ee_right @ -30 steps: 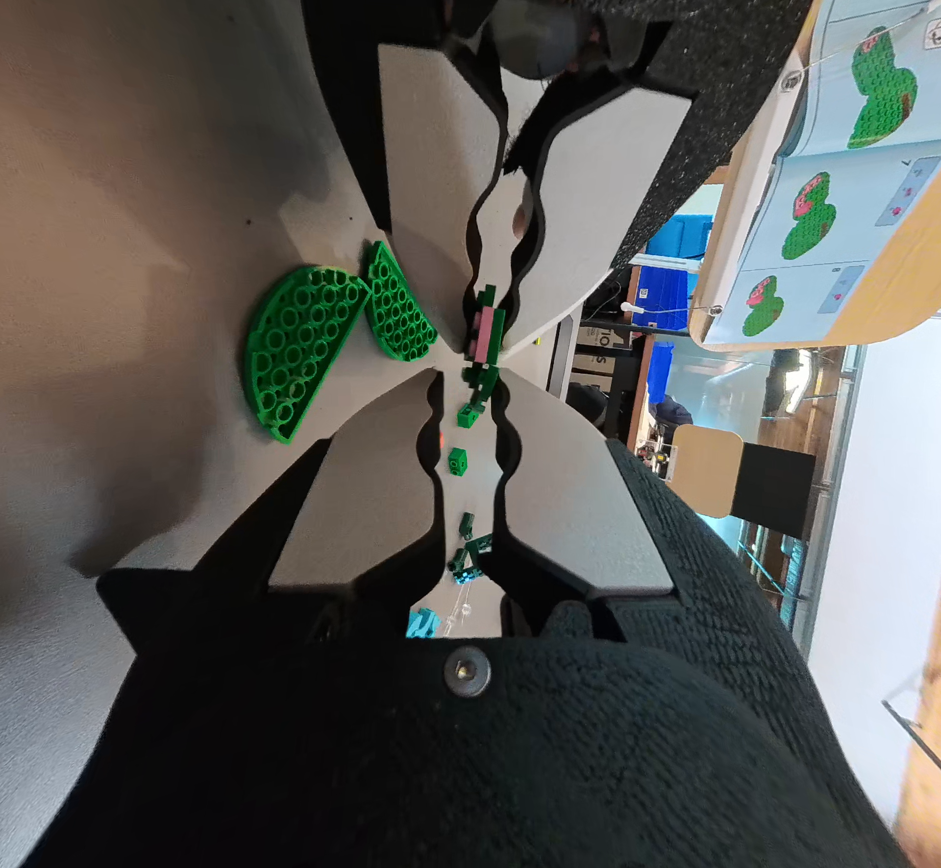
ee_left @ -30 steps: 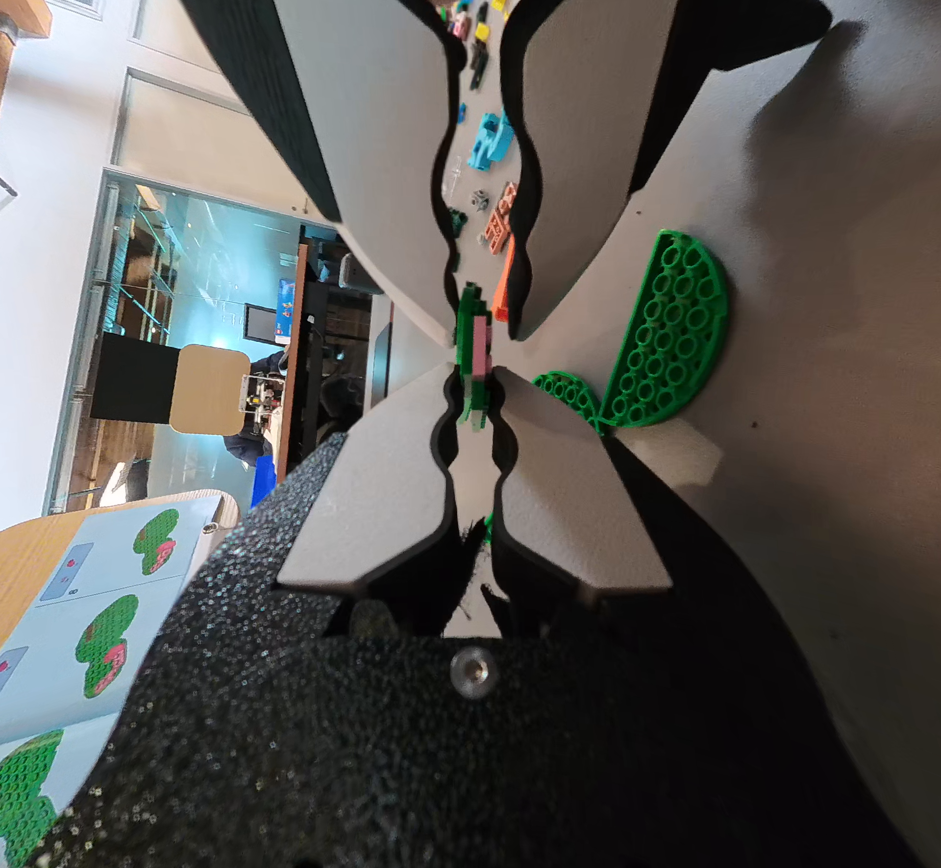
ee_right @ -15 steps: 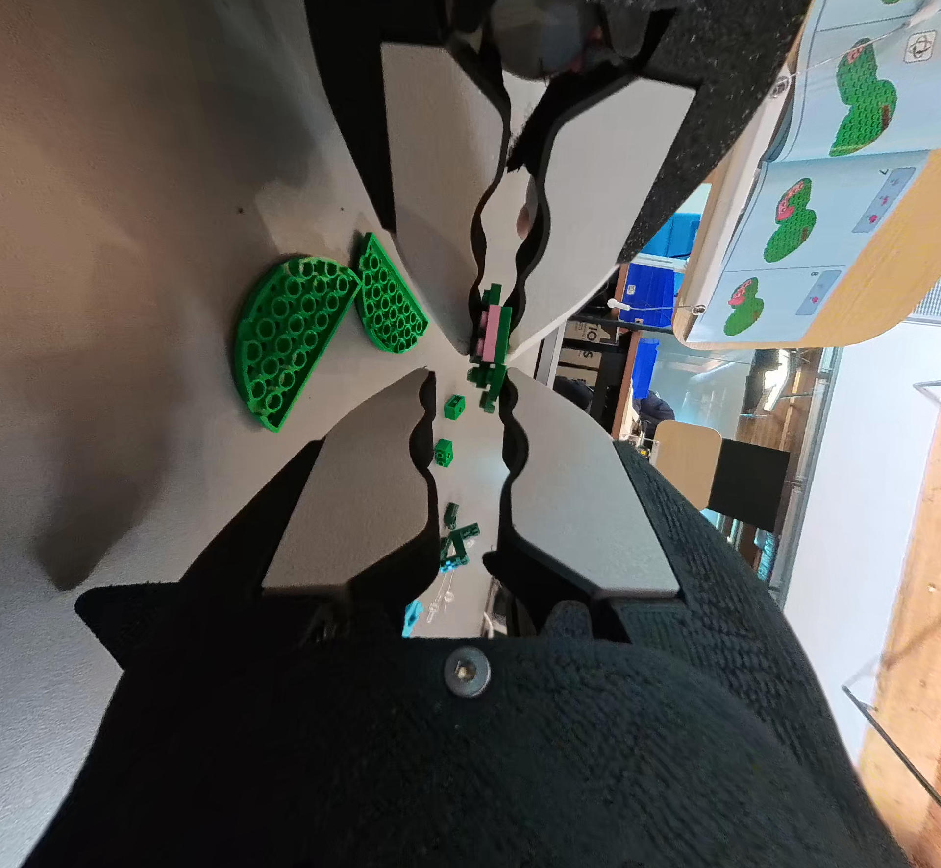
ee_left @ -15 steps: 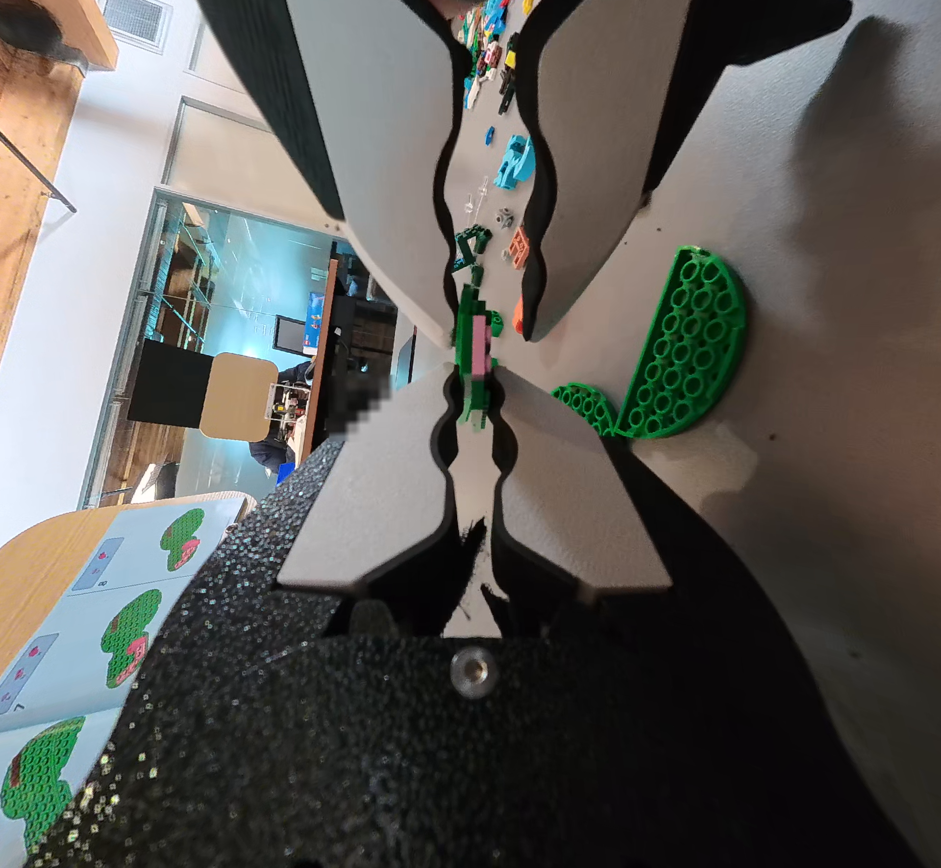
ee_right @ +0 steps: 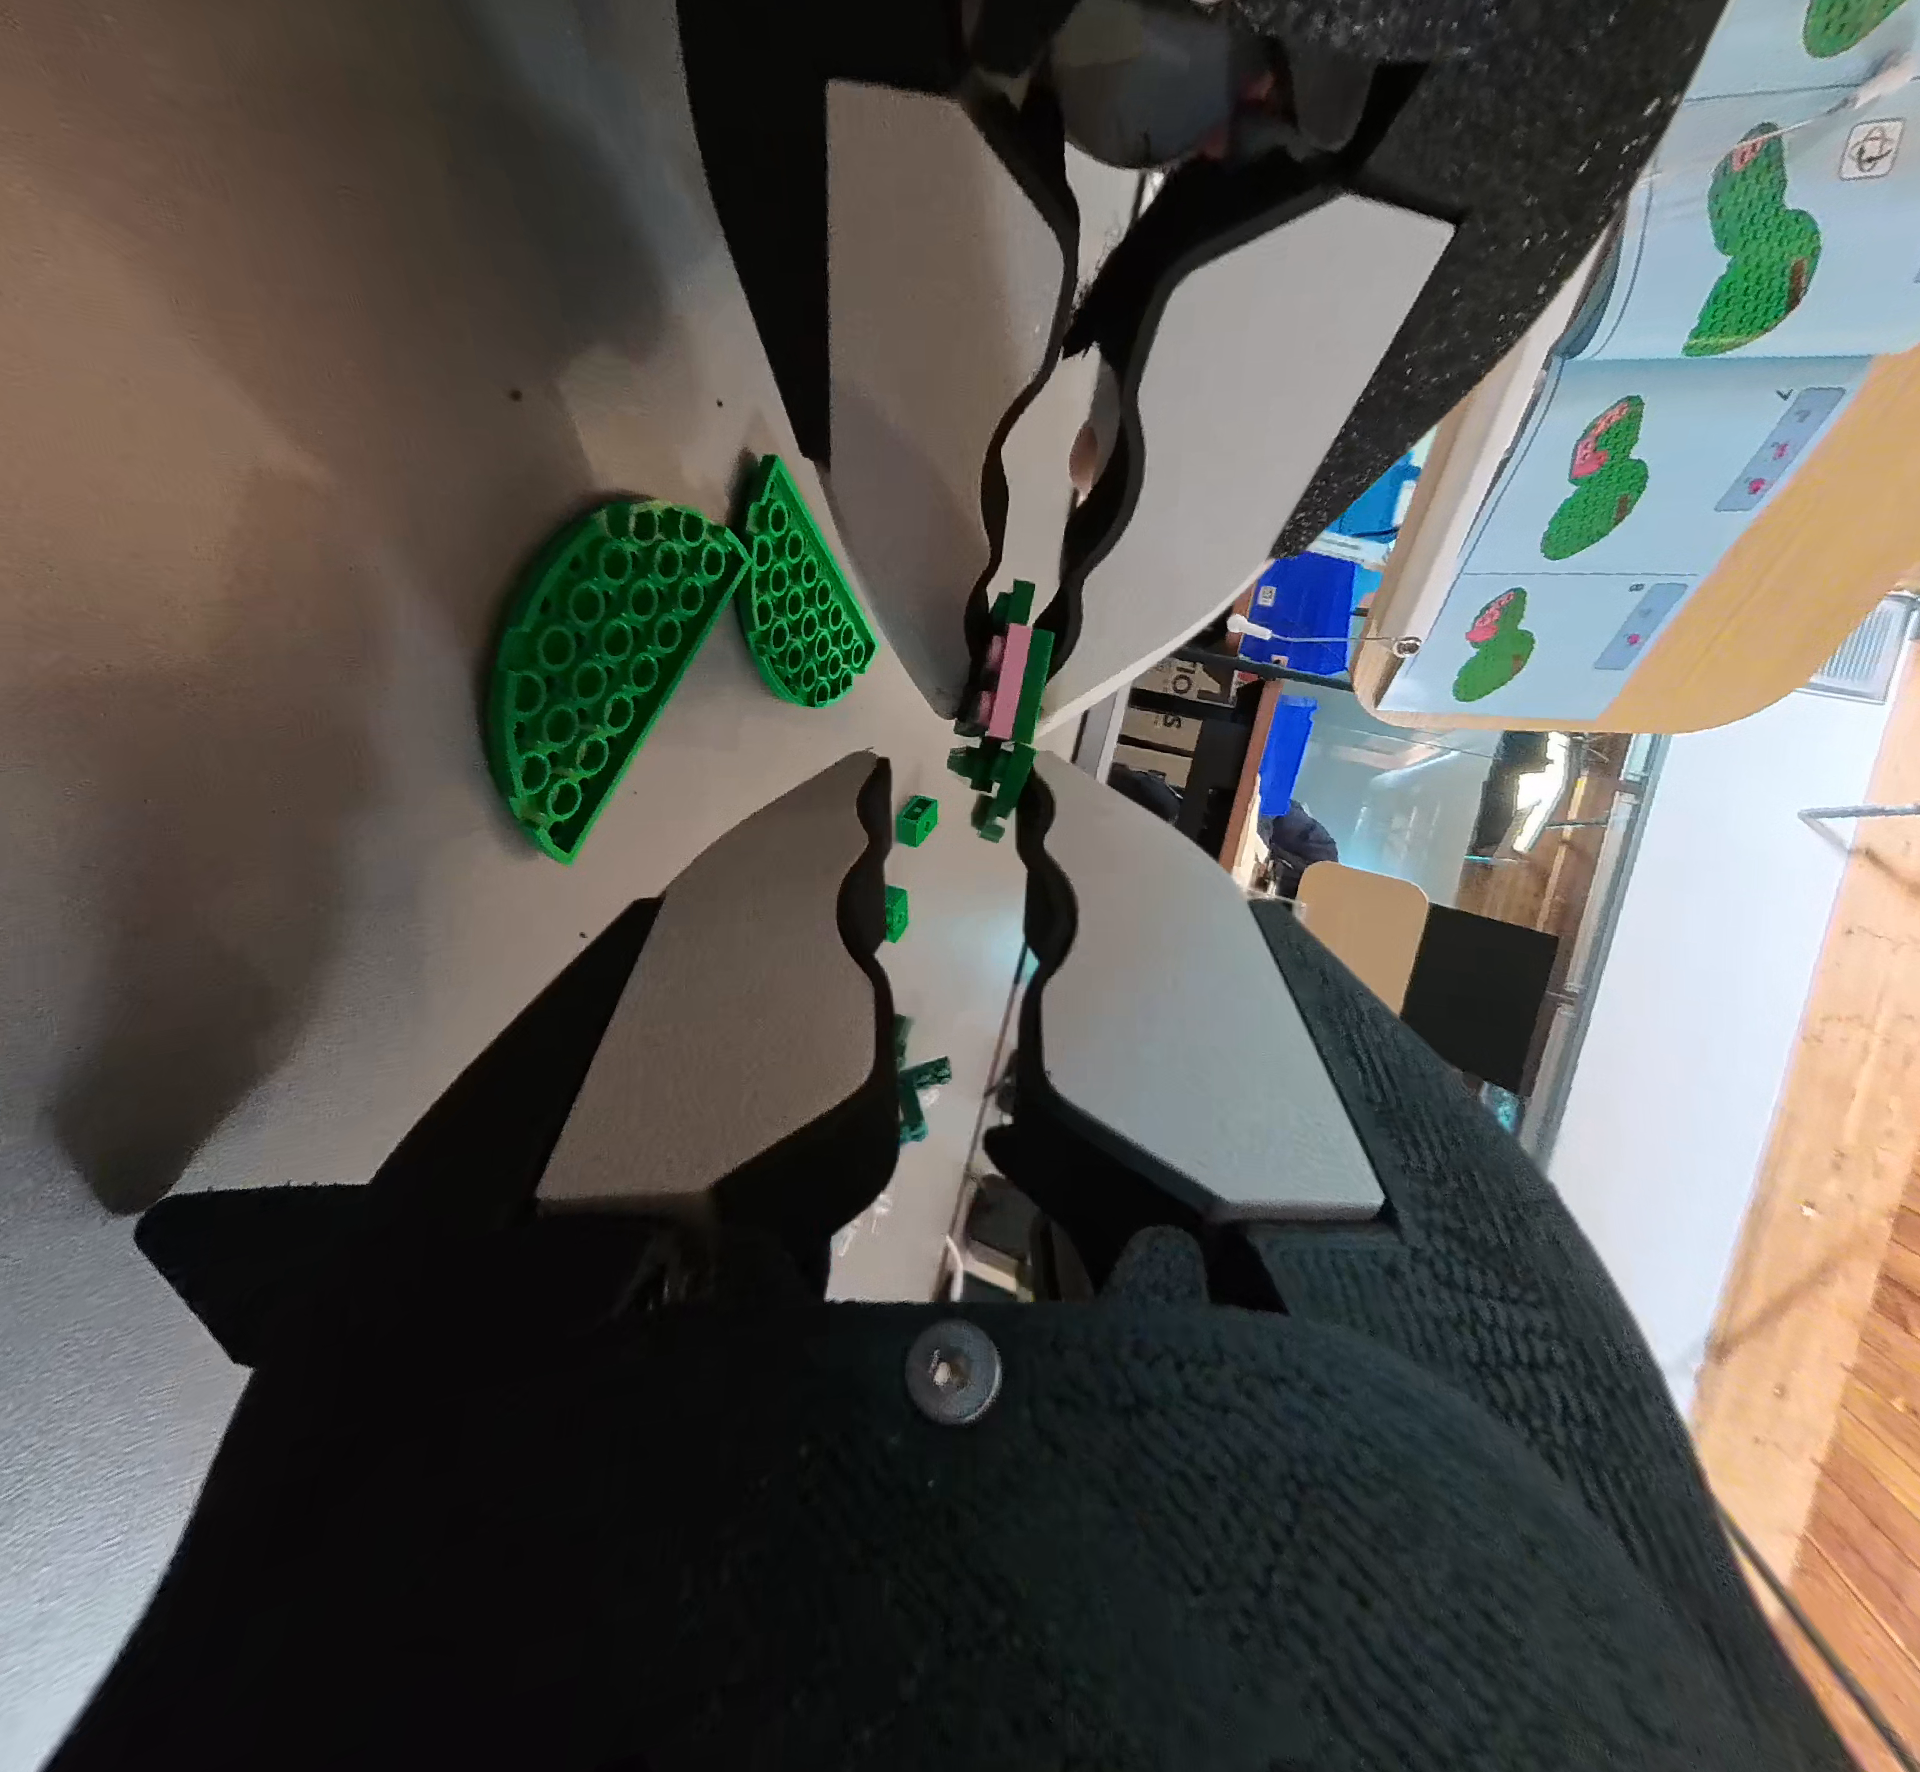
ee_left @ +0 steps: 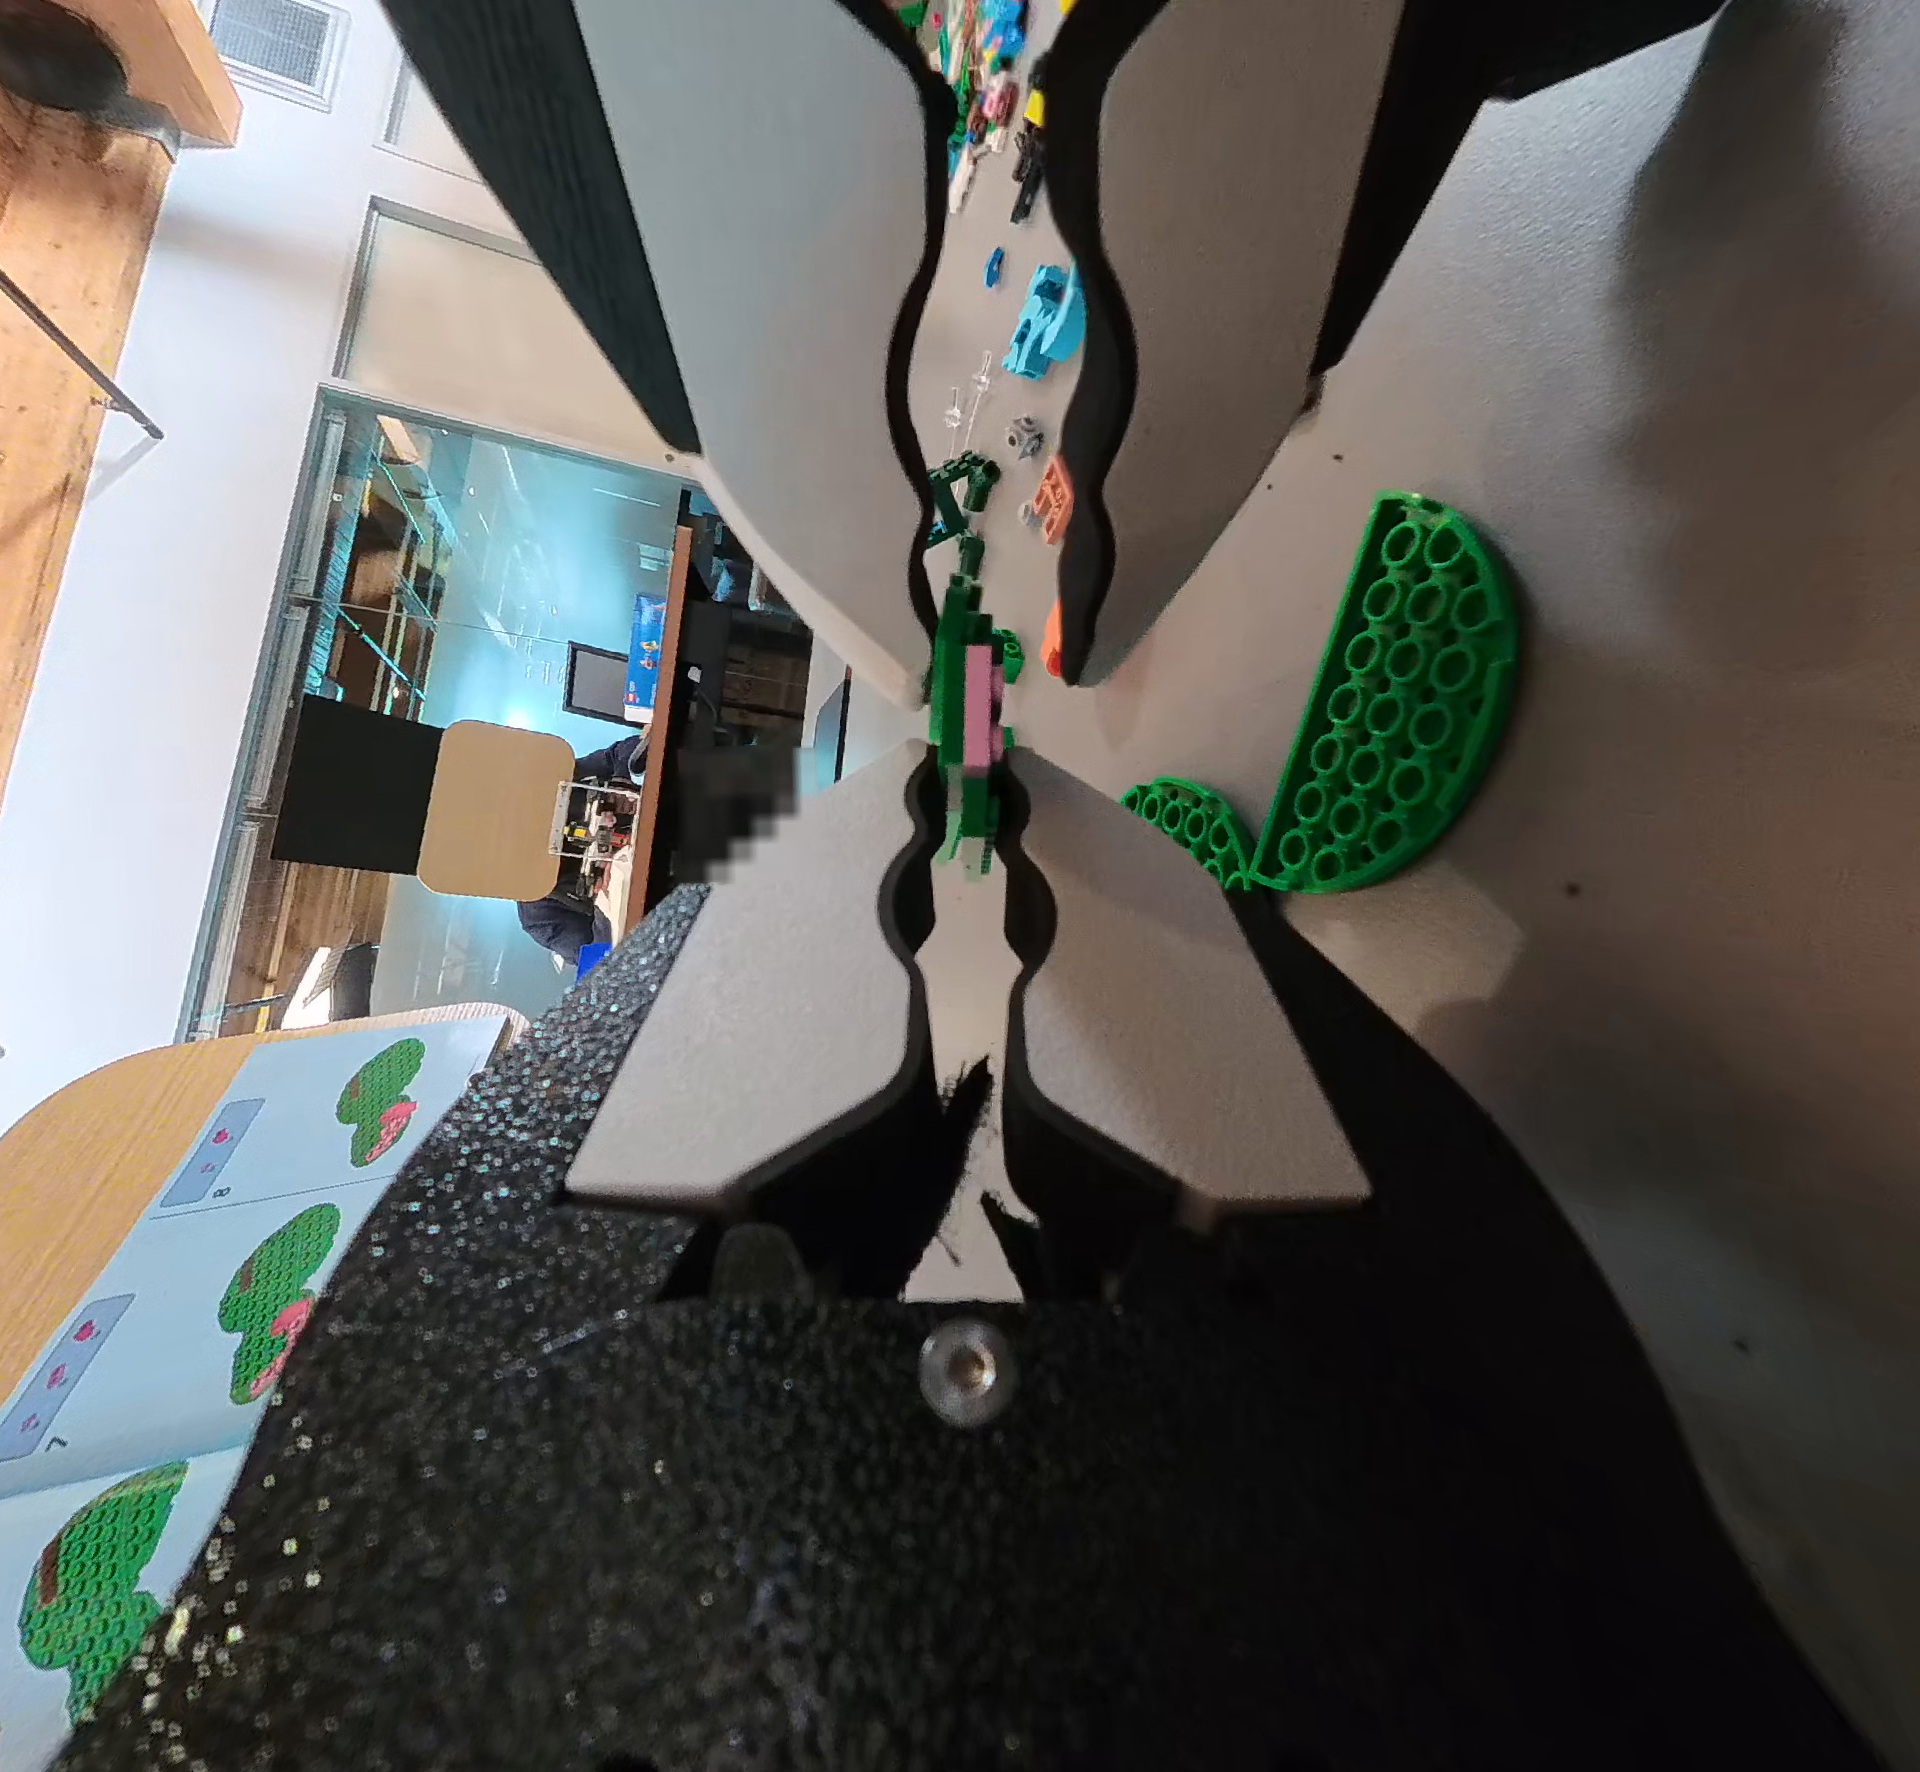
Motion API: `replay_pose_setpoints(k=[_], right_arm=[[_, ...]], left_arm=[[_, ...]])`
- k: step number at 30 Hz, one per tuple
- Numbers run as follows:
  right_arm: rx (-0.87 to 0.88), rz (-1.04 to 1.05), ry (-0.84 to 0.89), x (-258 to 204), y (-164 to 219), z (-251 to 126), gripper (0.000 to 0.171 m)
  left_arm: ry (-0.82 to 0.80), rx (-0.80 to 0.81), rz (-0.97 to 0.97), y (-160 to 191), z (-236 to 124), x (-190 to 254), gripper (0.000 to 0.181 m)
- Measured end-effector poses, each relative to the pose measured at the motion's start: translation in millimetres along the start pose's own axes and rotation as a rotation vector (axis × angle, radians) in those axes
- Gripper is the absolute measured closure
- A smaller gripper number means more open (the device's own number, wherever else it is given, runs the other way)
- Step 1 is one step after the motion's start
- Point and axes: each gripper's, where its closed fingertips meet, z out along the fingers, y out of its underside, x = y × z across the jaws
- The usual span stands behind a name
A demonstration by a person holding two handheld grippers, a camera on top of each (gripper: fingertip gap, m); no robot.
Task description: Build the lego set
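Observation:
My left gripper (ee_left: 966, 777) is shut on a small green and pink lego assembly (ee_left: 971, 735) and holds it edge-on above the grey table (ee_left: 1662, 372). My right gripper (ee_right: 954, 772) faces it tip to tip; its jaws are open and stand on either side of the assembly's (ee_right: 1003, 683) free end. I cannot tell if either finger touches it. Two green half-round plates lie studs-down on the table beside the grippers: a large plate (ee_left: 1392, 704) and a small plate (ee_left: 1184, 818). They also show in the right wrist view, the large plate (ee_right: 603, 662) and the small plate (ee_right: 805, 610).
Loose bricks lie on the table beyond the grippers: a cyan piece (ee_left: 1044, 335), dark green pieces (ee_left: 961, 486), an orange piece (ee_left: 1055, 501) and a mixed pile (ee_left: 997, 60). Small green bricks (ee_right: 916, 820) lie under my right gripper. An open instruction booklet (ee_left: 239, 1255) rests on a wooden stand.
The right gripper's jaws have widened a little around the assembly's end. Both grippers have shifted together over the table, so more loose bricks show. The left gripper still holds the assembly.

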Motion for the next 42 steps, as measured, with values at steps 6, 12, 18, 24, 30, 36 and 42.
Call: replay_pose_setpoints(k=[6, 12, 18, 24, 30, 36, 42], right_arm=[[-0.002, -0.012, 0.004, 0.4, -0.1, -0.5, 0.150], [-0.010, -0.035, 0.005, -0.9, 1.1, 0.6, 0.150], [-0.010, -0.050, 0.023, 1.2, 0.6, 0.4, 0.151], [-0.009, -0.041, 0.024, 2.0, 0.9, 0.6, 0.148], [-0.010, -0.037, 0.037, 4.2, 1.7, 0.9, 0.142], [0.021, -0.024, 0.055, 8.2, -2.8, -1.7, 0.139], [0.050, 0.003, 0.055, 9.5, -3.5, -3.4, 0.137]], left_arm=[[-0.004, -0.002, 0.012, -0.1, -0.3, -0.4, 0.173], [-0.002, -0.014, 0.023, 1.3, 0.5, 0.8, 0.173], [-0.004, -0.013, 0.024, 1.2, -0.1, 0.3, 0.173], [-0.014, -0.012, 0.025, 1.7, -0.2, -1.2, 0.173], [-0.029, -0.006, 0.026, 1.1, -1.5, -3.5, 0.173], [-0.034, 0.001, 0.025, 0.2, -2.0, -3.4, 0.173], [-0.034, 0.003, 0.011, 1.3, -1.9, -3.7, 0.173]])
